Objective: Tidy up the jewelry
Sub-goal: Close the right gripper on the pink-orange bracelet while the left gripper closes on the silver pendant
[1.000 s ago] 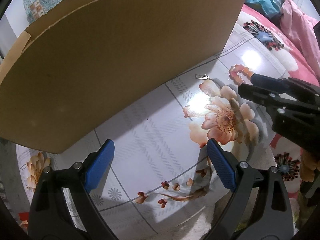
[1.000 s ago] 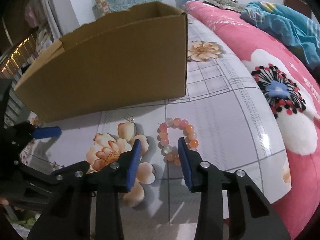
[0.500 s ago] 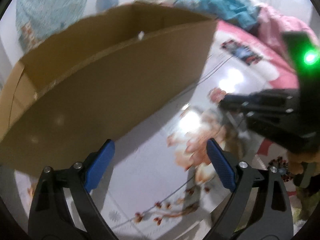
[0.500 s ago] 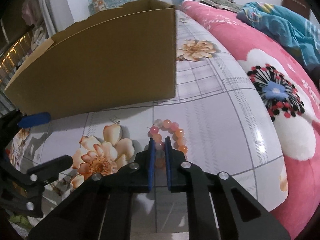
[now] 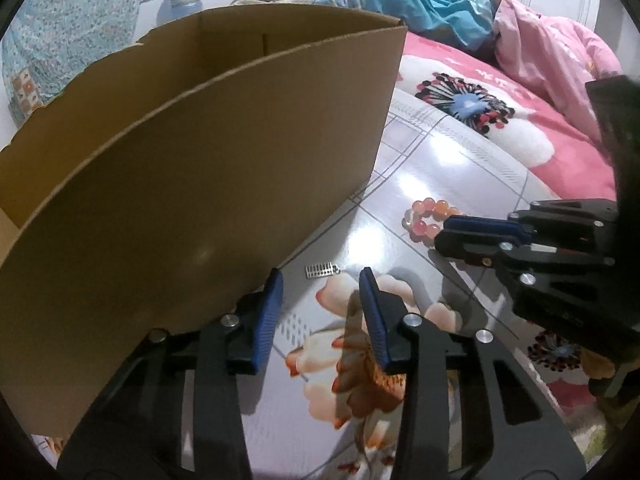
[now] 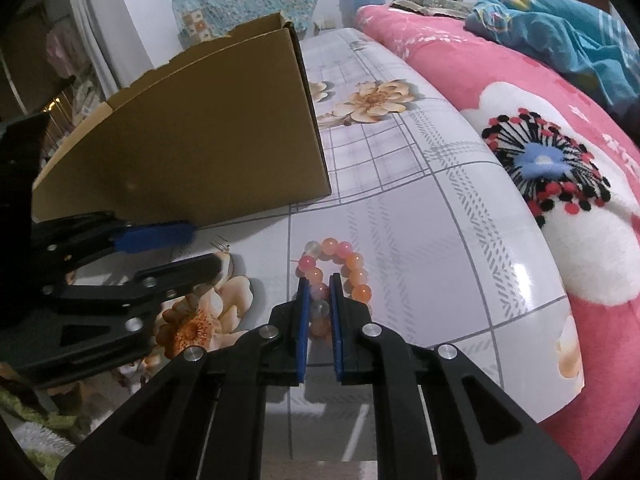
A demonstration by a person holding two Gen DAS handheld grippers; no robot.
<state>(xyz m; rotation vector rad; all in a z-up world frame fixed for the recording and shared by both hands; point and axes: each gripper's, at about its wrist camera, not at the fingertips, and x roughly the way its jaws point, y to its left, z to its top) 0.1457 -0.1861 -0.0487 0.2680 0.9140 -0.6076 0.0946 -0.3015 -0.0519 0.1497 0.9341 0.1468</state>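
Bead bracelet (image 6: 334, 276) lies flat on the glossy floral worktop (image 6: 420, 240), just right of the open cardboard box (image 6: 192, 152). Right hand-held gripper (image 6: 319, 280) is closed narrow on the near side of the loop, a bead or two pinched between the blue pads.

Small silver comb-like charm (image 5: 320, 270) lies on the worktop near the box's base, just beyond the left hand-held gripper (image 5: 320, 284). Its jaws have just been closing; now half-narrow, nothing between them, charm untouched.

Judgement: bracelet is light, beads hard, smooth and round, probably on elastic; it may roll or slip from flat pads. Pinch across one bead or the cord, lift slowly. Charm is thin, flat and light; hard to get under, so grip its edges.
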